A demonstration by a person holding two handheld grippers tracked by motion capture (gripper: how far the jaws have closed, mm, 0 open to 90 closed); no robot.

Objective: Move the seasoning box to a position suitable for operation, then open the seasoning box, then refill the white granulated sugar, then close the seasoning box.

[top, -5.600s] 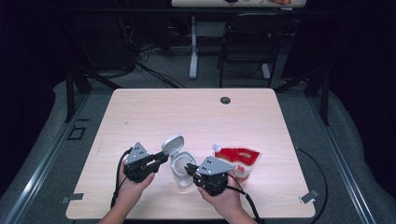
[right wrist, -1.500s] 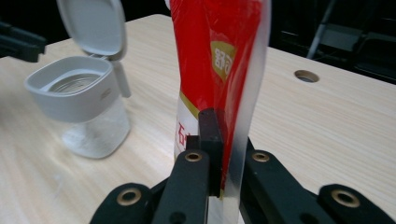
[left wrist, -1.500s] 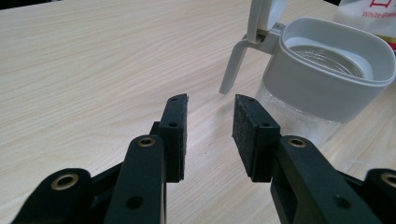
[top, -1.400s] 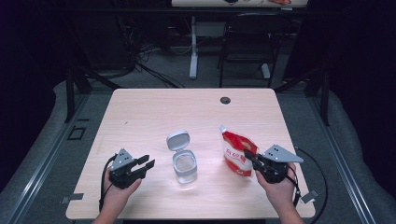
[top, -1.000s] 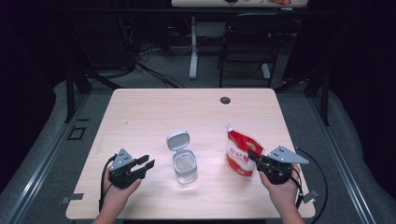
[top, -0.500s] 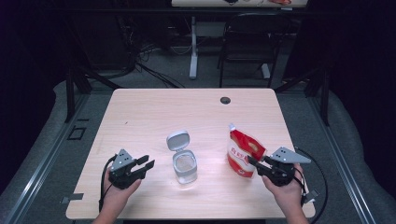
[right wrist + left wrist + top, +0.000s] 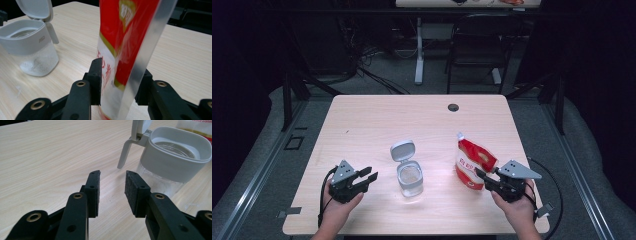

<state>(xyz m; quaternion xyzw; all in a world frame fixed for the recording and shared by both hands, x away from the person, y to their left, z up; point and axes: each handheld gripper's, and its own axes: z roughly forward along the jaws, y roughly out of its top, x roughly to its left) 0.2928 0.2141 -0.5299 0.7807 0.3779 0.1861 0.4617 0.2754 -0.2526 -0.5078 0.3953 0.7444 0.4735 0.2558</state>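
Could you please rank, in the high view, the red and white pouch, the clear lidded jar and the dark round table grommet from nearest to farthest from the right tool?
1. Red and white pouch: between the jaws of the right tool.
2. Clear jar with open grey lid: to its left, mid-table.
3. Dark round grommet: near the table's far edge.

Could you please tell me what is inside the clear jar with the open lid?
The jar holds a thin layer of white grains at the bottom, seen through its clear wall. Its grey collar covers the upper inside, so nothing can be told there.
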